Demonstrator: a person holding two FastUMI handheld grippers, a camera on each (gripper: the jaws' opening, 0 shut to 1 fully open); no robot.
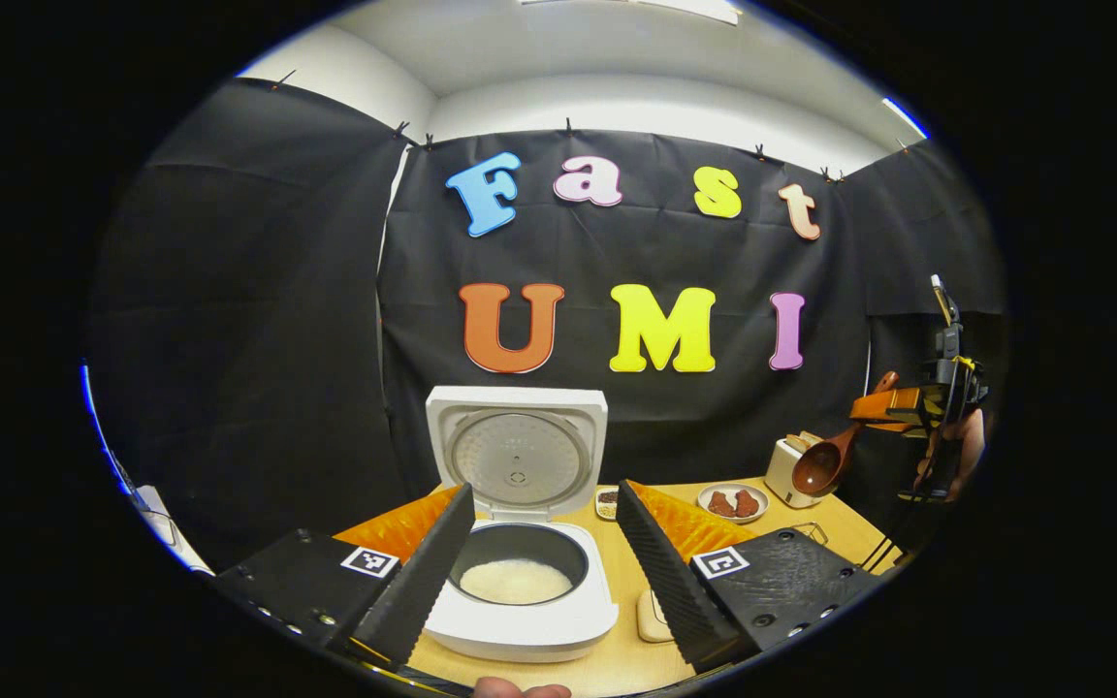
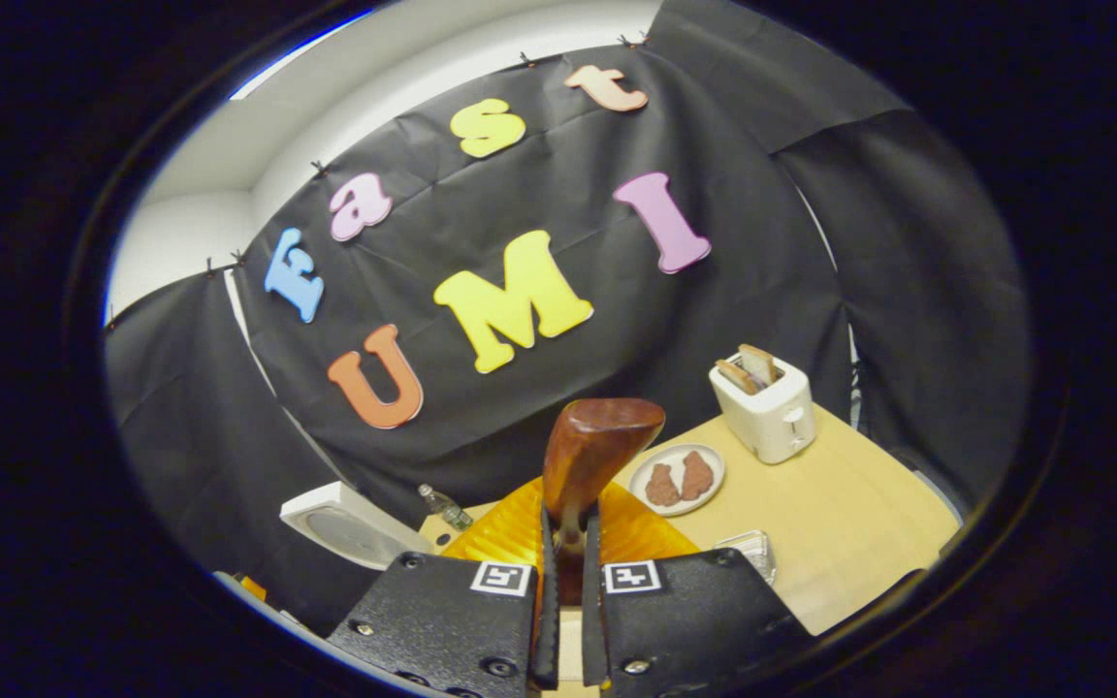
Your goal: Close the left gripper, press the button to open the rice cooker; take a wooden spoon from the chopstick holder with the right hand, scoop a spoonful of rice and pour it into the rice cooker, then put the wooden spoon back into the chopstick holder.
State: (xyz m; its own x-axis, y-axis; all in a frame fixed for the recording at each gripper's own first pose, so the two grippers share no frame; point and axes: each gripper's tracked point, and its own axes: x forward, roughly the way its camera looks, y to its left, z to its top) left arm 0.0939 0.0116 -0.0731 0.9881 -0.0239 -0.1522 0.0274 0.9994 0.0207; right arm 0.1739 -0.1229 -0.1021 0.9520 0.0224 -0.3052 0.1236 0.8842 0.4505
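Rice cooker (image 1: 520, 582) stands on the counter (image 1: 636, 659), lid up, white rice (image 1: 515, 580) in the inner pot. Toaster (image 2: 767, 407) holds bread slices; plate (image 2: 677, 477) carries two brown pieces. Left gripper (image 1: 544, 553) spread wide, holding nothing. Right gripper (image 2: 566, 591) pinches the wooden spoon (image 2: 592, 451) by its handle, raised above the counter.

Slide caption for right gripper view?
Right gripper shut on wooden spoon, held above table.
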